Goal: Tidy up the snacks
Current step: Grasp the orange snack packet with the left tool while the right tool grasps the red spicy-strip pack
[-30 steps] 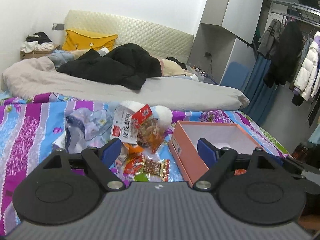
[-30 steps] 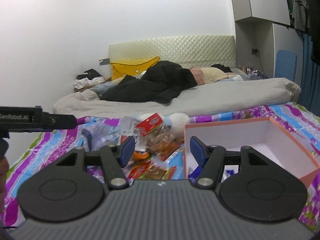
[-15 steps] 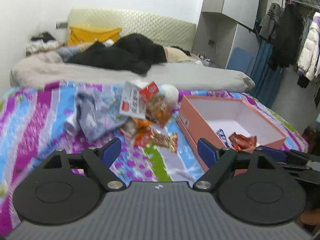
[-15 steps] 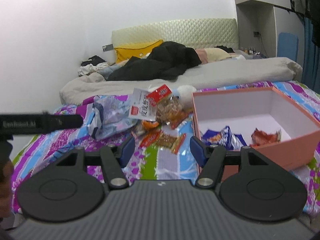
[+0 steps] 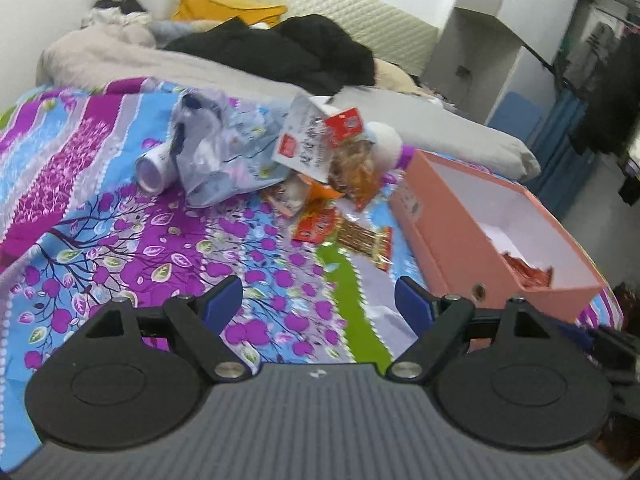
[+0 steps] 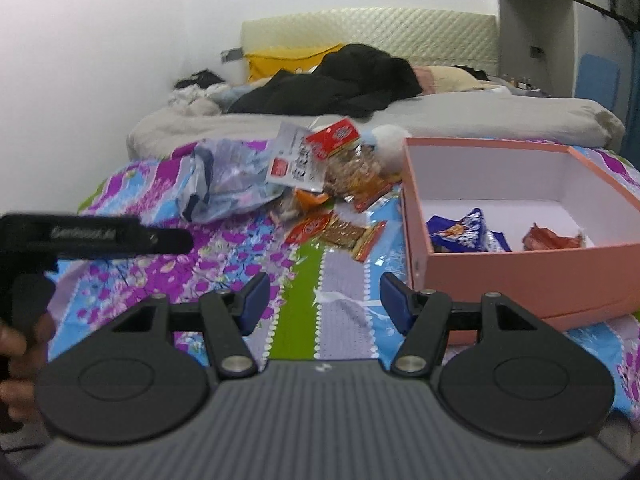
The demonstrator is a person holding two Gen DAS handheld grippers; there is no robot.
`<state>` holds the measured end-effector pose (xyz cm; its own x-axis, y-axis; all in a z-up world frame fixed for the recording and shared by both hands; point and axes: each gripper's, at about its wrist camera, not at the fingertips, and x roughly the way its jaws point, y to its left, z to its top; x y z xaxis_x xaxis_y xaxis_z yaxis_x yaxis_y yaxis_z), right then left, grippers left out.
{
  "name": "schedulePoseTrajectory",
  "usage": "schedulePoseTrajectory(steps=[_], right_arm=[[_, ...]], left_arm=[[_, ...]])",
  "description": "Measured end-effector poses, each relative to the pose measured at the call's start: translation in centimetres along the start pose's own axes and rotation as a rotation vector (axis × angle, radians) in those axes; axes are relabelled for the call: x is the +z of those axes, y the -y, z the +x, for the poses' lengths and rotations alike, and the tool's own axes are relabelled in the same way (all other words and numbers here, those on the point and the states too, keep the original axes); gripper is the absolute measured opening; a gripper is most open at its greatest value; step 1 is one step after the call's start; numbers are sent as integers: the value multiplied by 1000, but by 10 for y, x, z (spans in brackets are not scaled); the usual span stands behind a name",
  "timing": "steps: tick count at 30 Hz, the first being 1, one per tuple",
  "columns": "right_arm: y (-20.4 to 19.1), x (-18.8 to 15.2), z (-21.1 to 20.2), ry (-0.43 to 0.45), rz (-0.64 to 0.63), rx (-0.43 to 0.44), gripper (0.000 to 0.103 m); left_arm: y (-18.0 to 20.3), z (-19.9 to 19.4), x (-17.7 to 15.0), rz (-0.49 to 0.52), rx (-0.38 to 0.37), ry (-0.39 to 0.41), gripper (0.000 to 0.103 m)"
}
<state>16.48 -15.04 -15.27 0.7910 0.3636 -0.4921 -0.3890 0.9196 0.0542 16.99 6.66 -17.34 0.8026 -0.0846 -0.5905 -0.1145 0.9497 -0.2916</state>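
Note:
A pile of snack packets (image 5: 332,168) lies on the flowered bedspread, topped by a white and red bag (image 5: 308,140) (image 6: 296,160). A flat red and gold packet (image 5: 360,236) (image 6: 344,234) lies nearest, just left of an open pink box (image 5: 448,240) (image 6: 520,276). Inside the box are a blue packet (image 6: 460,232) and a red packet (image 6: 552,238) (image 5: 528,272). My left gripper (image 5: 318,300) hangs open and empty above the bedspread, short of the flat packet. My right gripper (image 6: 324,298) is open and empty too, close to the box's near left corner.
A crumpled pale plastic bag (image 5: 224,152) and a white tube (image 5: 154,164) lie left of the pile. Behind it are a grey duvet (image 5: 440,128), black clothes (image 5: 288,52) and a yellow pillow. The left device (image 6: 96,234) and a hand (image 6: 16,344) show at left.
Both grippers have come down toward the bedspread and tipped downward; the snacks and the box's inside now show more from above. Neither pair of jaws has changed its width.

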Motion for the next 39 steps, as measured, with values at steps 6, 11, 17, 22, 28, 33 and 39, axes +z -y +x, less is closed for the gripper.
schedulePoseTrajectory(steps=[6, 11, 17, 22, 28, 33, 39], right_arm=[[-15, 7, 34, -43, -72, 19, 63], [-25, 18, 69, -76, -134, 13, 63], [-23, 22, 121, -133, -167, -14, 63], [-18, 23, 167, -161, -182, -47, 85], [-15, 30, 215, -168, -231, -61, 86], [-17, 32, 246, -153, -310, -59, 86], [-4, 35, 272, -150, -292, -62, 103]], left_arm=[[-22, 47, 16, -75, -13, -29, 86], [-39, 92, 34, -133, -40, -61, 86], [-57, 144, 49, -197, -79, -100, 85], [-70, 184, 58, -243, -107, -121, 85], [-70, 226, 69, -260, -139, -141, 85], [-70, 256, 74, -266, -171, -153, 85], [-72, 277, 79, -271, -208, -143, 82]])
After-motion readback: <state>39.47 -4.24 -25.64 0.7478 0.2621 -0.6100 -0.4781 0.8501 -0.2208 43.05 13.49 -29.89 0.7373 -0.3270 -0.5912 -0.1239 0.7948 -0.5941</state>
